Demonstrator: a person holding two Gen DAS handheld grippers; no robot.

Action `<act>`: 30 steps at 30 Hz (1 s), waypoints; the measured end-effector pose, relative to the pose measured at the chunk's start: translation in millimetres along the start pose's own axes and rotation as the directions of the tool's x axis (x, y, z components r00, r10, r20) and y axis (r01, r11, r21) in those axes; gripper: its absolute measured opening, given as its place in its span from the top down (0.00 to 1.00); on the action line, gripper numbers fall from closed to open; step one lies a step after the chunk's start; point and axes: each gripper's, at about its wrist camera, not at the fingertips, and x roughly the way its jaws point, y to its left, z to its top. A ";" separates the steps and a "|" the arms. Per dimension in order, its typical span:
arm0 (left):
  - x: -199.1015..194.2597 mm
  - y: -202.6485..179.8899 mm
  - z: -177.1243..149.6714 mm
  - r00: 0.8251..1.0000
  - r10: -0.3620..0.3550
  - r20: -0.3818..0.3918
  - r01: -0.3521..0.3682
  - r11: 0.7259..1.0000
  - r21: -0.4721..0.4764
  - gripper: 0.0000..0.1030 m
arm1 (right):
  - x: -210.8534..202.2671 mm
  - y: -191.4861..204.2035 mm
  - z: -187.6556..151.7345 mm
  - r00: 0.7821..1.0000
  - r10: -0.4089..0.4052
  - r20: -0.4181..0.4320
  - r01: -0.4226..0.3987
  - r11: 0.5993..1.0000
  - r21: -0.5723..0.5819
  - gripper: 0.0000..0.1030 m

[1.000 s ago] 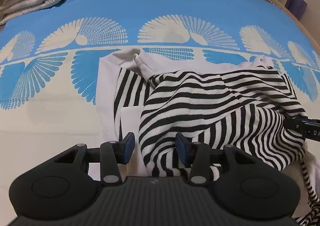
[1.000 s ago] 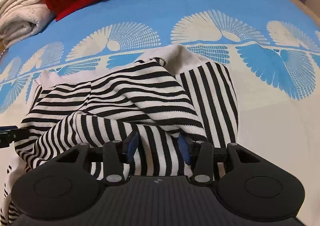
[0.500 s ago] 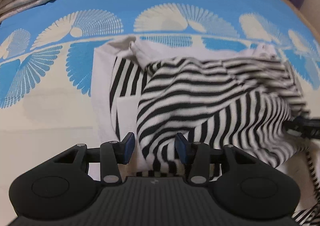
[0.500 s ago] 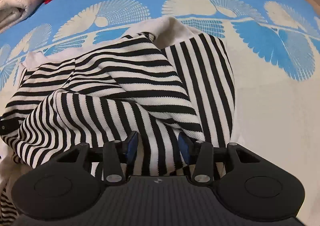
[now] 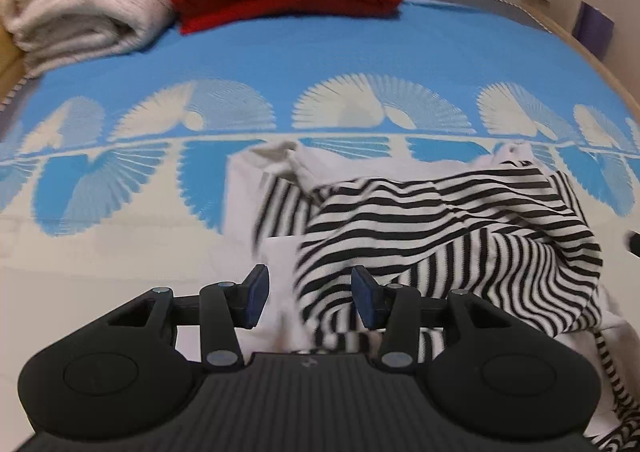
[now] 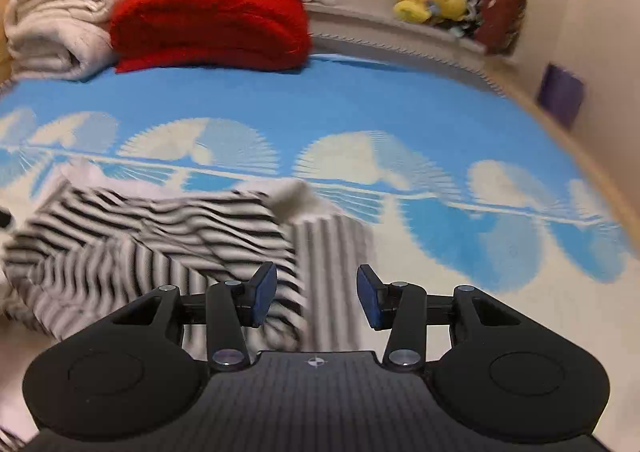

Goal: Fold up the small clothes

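A black-and-white striped garment (image 5: 440, 219) with a white inner side lies crumpled and partly folded over itself on the blue and cream bedspread (image 5: 320, 51). My left gripper (image 5: 310, 296) hovers over its near left edge. The blue pads stand apart, with the cloth lying loose below the gap and nothing pinched. In the right wrist view the same garment (image 6: 140, 236) is blurred and lies to the left. My right gripper (image 6: 316, 294) is open above its right edge, and its pads touch nothing.
A folded red blanket (image 6: 208, 23) and folded white blankets (image 6: 52, 23) are stacked at the far end of the bed. Yellow plush toys (image 6: 432, 3) sit on a window ledge beyond. A purple object (image 6: 562, 93) stands by the right wall.
Both grippers have risen and tipped up, so the stacked blankets and window now show. The right gripper has swung right, off the garment's middle. The garment stays on the bed.
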 end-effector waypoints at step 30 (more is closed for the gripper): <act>-114.3 42.5 -181.8 0.993 -0.089 0.071 0.091 0.995 -0.029 0.73 | -151.5 -107.2 -124.9 0.996 0.083 0.040 -0.091 0.963 0.252 0.78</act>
